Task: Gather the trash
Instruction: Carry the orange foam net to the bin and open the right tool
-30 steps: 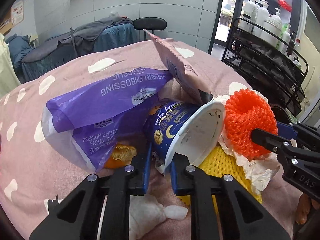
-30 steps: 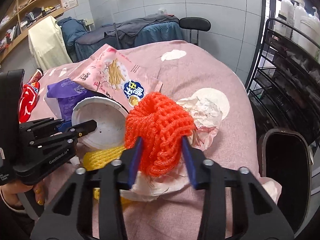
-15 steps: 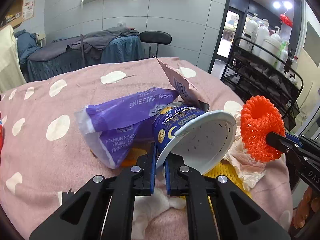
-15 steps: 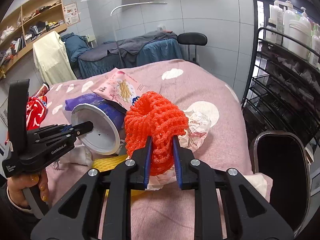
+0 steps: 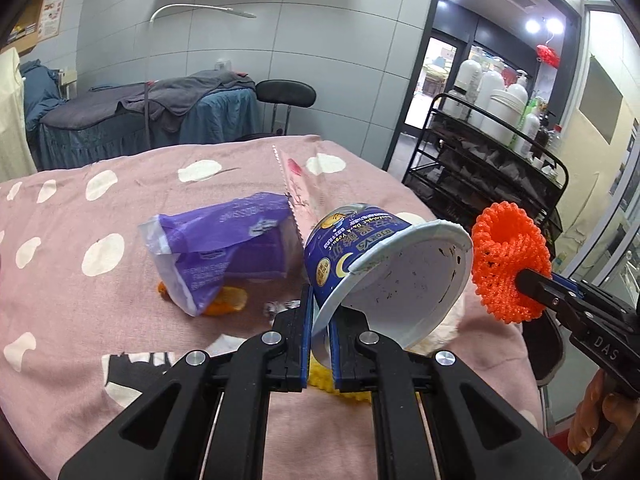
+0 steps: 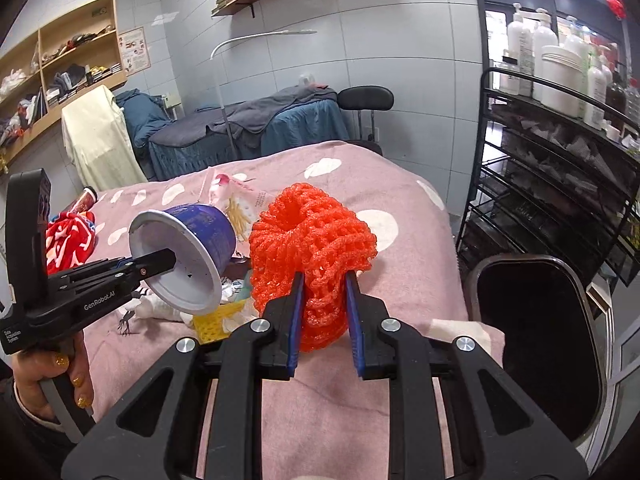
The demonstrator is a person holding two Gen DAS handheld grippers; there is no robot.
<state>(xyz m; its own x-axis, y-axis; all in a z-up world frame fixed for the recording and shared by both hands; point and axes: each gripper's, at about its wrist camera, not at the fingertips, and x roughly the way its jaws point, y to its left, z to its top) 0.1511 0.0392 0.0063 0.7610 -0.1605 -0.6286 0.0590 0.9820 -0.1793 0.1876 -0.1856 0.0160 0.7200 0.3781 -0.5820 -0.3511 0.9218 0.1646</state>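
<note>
Both grippers clamped and rose off the pink spotted bedspread [image 5: 60,280]: the left gripper [image 5: 319,322] lifted the blue paper cup [image 5: 360,248], the right gripper [image 6: 322,304] the orange foam net [image 6: 312,236], at the cup's 3 o'clock.

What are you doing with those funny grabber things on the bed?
A person is picking rubbish off a pink bedcover with white spots with a grabber in each hand. The left gripper pinches the rim of an empty blue paper cup with a white inside. The right gripper squeezes an orange foam net. Both are held above the bed. A purple plastic wrapper, a pink snack packet and a yellow foam net still lie there.
</note>
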